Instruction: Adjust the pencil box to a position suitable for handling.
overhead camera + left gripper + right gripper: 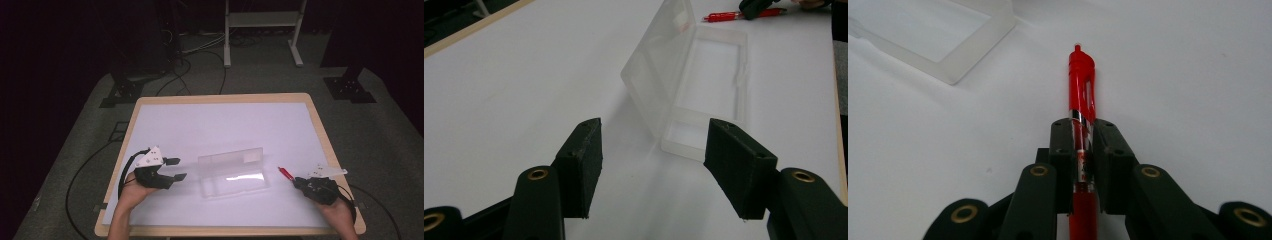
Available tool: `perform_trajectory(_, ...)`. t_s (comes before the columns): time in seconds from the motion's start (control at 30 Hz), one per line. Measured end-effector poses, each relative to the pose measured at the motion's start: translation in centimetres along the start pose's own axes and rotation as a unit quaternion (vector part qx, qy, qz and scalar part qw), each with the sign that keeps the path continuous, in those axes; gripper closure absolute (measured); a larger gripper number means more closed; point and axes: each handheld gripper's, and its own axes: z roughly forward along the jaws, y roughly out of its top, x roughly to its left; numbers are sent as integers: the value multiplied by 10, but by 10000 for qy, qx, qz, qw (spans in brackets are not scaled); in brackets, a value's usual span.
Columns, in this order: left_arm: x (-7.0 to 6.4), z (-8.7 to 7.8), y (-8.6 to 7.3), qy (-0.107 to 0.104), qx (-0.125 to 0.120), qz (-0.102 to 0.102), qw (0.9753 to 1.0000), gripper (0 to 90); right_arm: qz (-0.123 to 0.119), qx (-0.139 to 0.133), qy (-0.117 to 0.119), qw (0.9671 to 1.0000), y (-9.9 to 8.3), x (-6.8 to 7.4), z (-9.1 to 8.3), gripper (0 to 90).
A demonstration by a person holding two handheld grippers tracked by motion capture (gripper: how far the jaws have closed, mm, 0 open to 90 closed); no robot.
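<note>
The right gripper (1082, 131) had its jaws clamped tight on the red pen (1082, 85), gripping it mid-barrel with the clip end poking out ahead, low over the white table (210, 120). So the pick-up looked done. In the high view that pen (286, 173) sat just off the right end of the clear plastic case (232, 174), near it but not yet over it. The case was already open, its lid (659, 55) tilted up along the far side and the shallow tray (711, 75) lying bare and empty. Over on the other side, the left gripper (172, 168) waited with its jaws spread wide apart, pointed at the case's near end and holding nothing, close by but not touching. What seemed left, by my reading: carry the pen across into the tray, let go, and then likely shut the lid.
</note>
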Motion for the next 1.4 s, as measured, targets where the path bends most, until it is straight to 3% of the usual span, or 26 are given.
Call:
perform_trajectory(0.2, 2, -3, -2, 97, -32, -30, 9999, 369, 8, -9, 123, 9999, 1, 3, 0, 788)
perform_trajectory(0.43, 6, -7, -7, 259, -55, -145, 9995, 314, 41, -228, 262, 9994, 6, 4, -11, 789)
perform_trajectory(0.7, 8, -7, -8, 272, -109, -172, 9994, 278, 32, -256, 360, 9990, 10, 3, -13, 789)
perform_trajectory(0.87, 12, -9, -9, 353, -198, -205, 9990, 241, 94, -502, 554, 9972, 18, 3, -25, 789)
perform_trajectory(1.2, 18, -13, -13, 532, -156, -420, 9976, 170, -59, -534, 837, 9950, 33, 10, -36, 789)
perform_trajectory(1.4, 19, -14, -13, 584, -123, -506, 9969, 137, -329, -509, 950, 9936, 54, 17, -43, 789)
